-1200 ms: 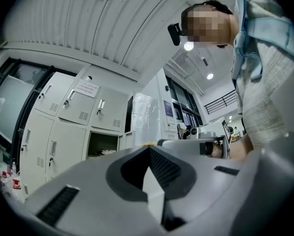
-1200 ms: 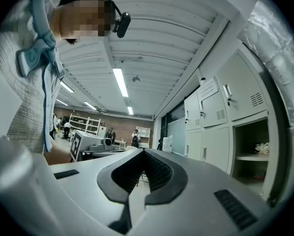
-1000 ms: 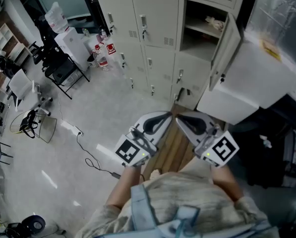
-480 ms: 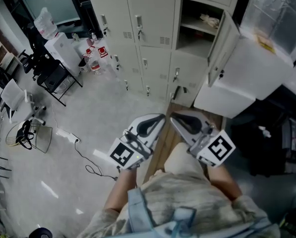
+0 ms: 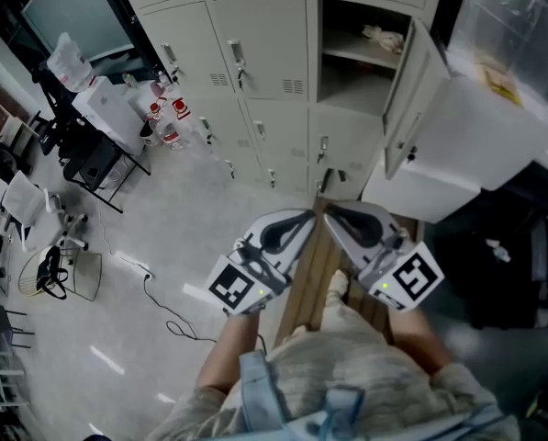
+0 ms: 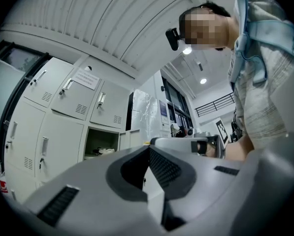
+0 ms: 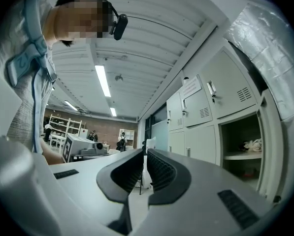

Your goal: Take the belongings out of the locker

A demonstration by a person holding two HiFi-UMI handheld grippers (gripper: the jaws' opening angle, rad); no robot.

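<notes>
The bank of pale lockers (image 5: 255, 35) stands ahead, one of them open with its door (image 5: 409, 95) swung out to the right. A pale crumpled bundle (image 5: 384, 35) lies on the open locker's shelf; it also shows in the left gripper view (image 6: 103, 151) and the right gripper view (image 7: 252, 145). My left gripper (image 5: 307, 216) and right gripper (image 5: 330, 213) are held side by side in front of my body, well short of the locker. Both are shut with nothing between the jaws (image 6: 147, 149) (image 7: 144, 155).
A large white box-like unit (image 5: 466, 145) stands right of the open door. A wooden strip (image 5: 308, 278) lies on the floor below the grippers. Water bottles (image 5: 163, 118), a white machine, chairs (image 5: 95, 159) and a floor cable (image 5: 163, 306) fill the left side. A dark bag (image 5: 503, 274) sits at right.
The view has shifted, so the lockers sit a little further left and lower in the picture. Both grippers keep the same shut pose side by side.
</notes>
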